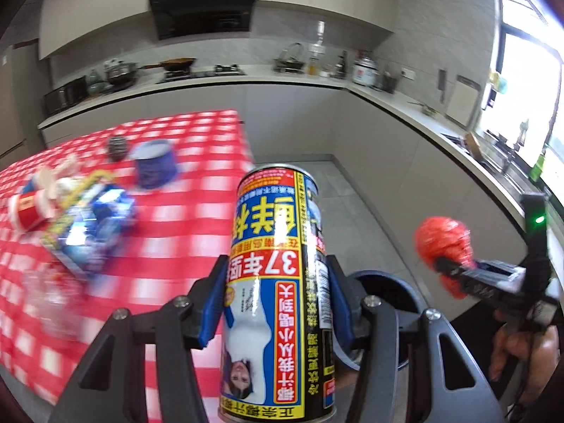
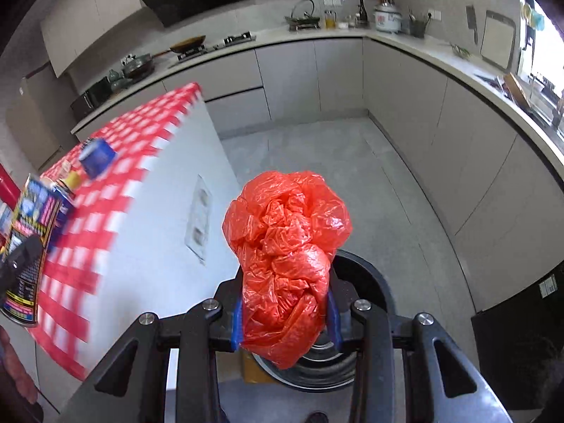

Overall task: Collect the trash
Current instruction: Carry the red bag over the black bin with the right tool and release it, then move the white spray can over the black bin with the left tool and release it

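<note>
My left gripper (image 1: 278, 299) is shut on a tall drink can (image 1: 278, 282) with blue, yellow and red print, held upside down over the table's edge. The can also shows at the far left of the right wrist view (image 2: 28, 246). My right gripper (image 2: 285, 313) is shut on a crumpled red plastic bag (image 2: 285, 253), which also appears at the right of the left wrist view (image 1: 442, 243). A round dark trash bin (image 2: 366, 282) stands on the floor right below both grippers; its rim (image 1: 394, 289) peeks out behind the can.
The red-checked table (image 1: 176, 218) carries a blue cup (image 1: 155, 167), a red-and-white cup (image 1: 30, 208), a blue snack packet (image 1: 91, 225) and a small dark object (image 1: 118, 148), all blurred. Grey floor (image 2: 317, 162) lies between the table and the L-shaped kitchen counter (image 2: 405, 42).
</note>
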Demonstrator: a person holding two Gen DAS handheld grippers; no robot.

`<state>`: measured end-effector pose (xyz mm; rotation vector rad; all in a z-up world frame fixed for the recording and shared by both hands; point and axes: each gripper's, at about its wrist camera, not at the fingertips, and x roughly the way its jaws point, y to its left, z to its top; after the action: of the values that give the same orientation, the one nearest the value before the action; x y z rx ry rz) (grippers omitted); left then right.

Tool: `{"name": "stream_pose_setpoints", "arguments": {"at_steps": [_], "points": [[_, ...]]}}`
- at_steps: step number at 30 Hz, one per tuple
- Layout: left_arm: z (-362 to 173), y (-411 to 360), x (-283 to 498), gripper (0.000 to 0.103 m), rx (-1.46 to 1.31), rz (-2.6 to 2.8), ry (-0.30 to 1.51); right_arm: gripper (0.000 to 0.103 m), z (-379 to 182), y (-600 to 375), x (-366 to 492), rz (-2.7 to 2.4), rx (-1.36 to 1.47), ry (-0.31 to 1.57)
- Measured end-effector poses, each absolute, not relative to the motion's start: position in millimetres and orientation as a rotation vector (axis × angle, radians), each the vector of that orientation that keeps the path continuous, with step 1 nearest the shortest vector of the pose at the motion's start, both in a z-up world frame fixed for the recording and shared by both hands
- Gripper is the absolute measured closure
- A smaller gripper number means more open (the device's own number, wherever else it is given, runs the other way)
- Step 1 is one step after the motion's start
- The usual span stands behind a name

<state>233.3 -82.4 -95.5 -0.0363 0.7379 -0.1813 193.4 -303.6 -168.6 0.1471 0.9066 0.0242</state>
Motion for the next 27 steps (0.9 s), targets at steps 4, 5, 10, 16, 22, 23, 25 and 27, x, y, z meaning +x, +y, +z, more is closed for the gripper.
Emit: {"name": "stream_pose_setpoints", "arguments": {"at_steps": [4,5,10,16,22,23,25,27], "points": [[-109,-119,245,0.049,-0.034,-0.200,0.749,0.064,-199,-331,202,0.040,0.168,0.936],[-115,-127,248,0.049,-0.035,-0.200,0.760,0.064,-209,-338,205,0.046,0.167,0.947],[-142,-155,253,0.049,-0.035,-0.194,0.804,0.031,-247,-358,218,0.066,0.166,1.007],[-168,-176,247,0.049,-0.029,-0.153,0.849,0.017,-257,-389,217,0.029,0.211,0.979],[-216,-209,245,0.049,-0.059,-0.136,0.916,0.017,-266,-413,218,-0.045,0.207,0.986],[-229,-218,244,0.049,-0.063,-0.143,0.940,0.017,-268,-417,216,-0.041,0.214,0.987],[-246,-231,245,0.049,-0.066,-0.157,0.974,0.017,-271,-426,210,-0.058,0.213,0.984],[-261,-245,246,0.049,-0.071,-0.172,1.000,0.017,-272,-434,206,-0.073,0.219,0.982]]}}
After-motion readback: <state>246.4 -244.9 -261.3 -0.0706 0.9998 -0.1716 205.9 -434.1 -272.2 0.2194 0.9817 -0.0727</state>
